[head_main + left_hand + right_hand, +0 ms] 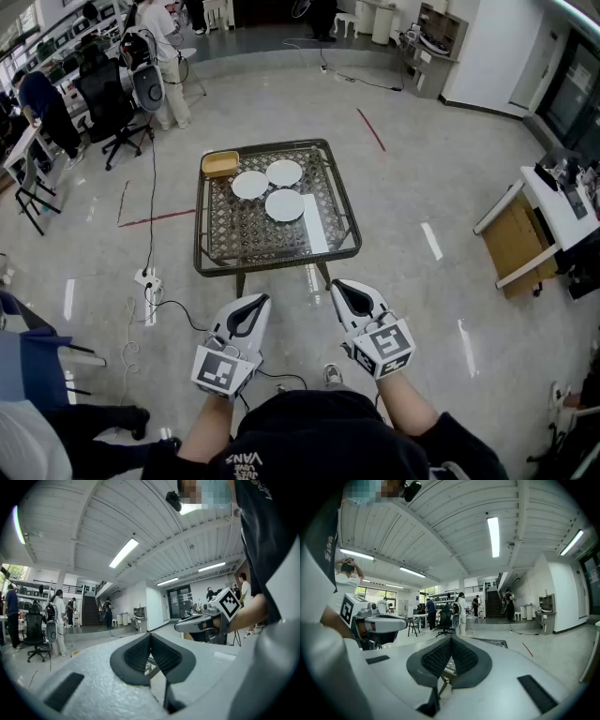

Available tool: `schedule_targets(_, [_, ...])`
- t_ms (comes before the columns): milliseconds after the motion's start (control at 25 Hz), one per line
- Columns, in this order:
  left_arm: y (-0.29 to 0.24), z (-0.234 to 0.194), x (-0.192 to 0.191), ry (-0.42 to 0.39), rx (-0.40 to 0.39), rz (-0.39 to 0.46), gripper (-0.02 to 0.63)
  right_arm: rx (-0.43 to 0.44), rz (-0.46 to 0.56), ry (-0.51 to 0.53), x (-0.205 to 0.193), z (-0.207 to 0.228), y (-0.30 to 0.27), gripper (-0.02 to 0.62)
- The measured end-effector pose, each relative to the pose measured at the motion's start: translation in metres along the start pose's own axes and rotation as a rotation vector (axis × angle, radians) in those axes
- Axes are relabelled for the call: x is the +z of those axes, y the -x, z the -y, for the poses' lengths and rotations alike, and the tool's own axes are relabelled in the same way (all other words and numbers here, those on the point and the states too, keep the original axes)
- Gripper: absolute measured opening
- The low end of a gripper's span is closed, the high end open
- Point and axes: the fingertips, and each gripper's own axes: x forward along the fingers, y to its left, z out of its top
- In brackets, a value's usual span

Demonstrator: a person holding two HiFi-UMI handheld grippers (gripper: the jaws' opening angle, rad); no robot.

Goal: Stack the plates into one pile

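Three white plates lie apart on a low glass-topped table (328, 246): one at the left (249, 185), one at the back (284, 172), one nearer me (284, 204). My left gripper (249, 305) is held short of the table, over the floor, shut and empty. My right gripper (344, 289) is beside it, also shut with nothing in it. In the left gripper view the jaws (151, 641) meet tip to tip; the right gripper (199, 623) shows at the right. The right gripper view shows its jaws (450, 645) closed, with the left gripper (377, 623) at the left.
A yellow tray (220, 164) sits at the table's back left corner, and a white strip (314, 225) lies at the right of the top. A power strip with cables (146, 279) lies on the floor at the left. People and office chairs (112, 103) are at the far left.
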Motion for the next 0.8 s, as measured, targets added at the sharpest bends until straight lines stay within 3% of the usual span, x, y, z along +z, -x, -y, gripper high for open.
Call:
schedule_targets(240, [0.013,-0.017,-0.009,0.009,-0.008,-0.023,0.021,-0.062,0.059,-0.069,0.0,-0.003,-0.004,0.002])
schedule_targets(440, [0.014,-0.032,-0.029,0.048,-0.026,-0.009,0.025,-0.108,0.045,-0.101,-0.008,0.003,-0.009,0.002])
schedule_targets(520, [0.011,-0.039,-0.033,0.07,-0.021,-0.023,0.028,-0.12,0.033,-0.115,-0.009,0.01,-0.014,0.07])
schedule_targets(680, [-0.007,-0.059,-0.042,0.107,-0.017,-0.051,0.166,-0.123,0.017,-0.124,-0.011,0.031,-0.036,0.081])
schedule_targets(800, [-0.025,-0.081,-0.05,0.12,0.008,-0.072,0.184,-0.108,0.002,-0.133,-0.015,0.049,-0.064,0.11])
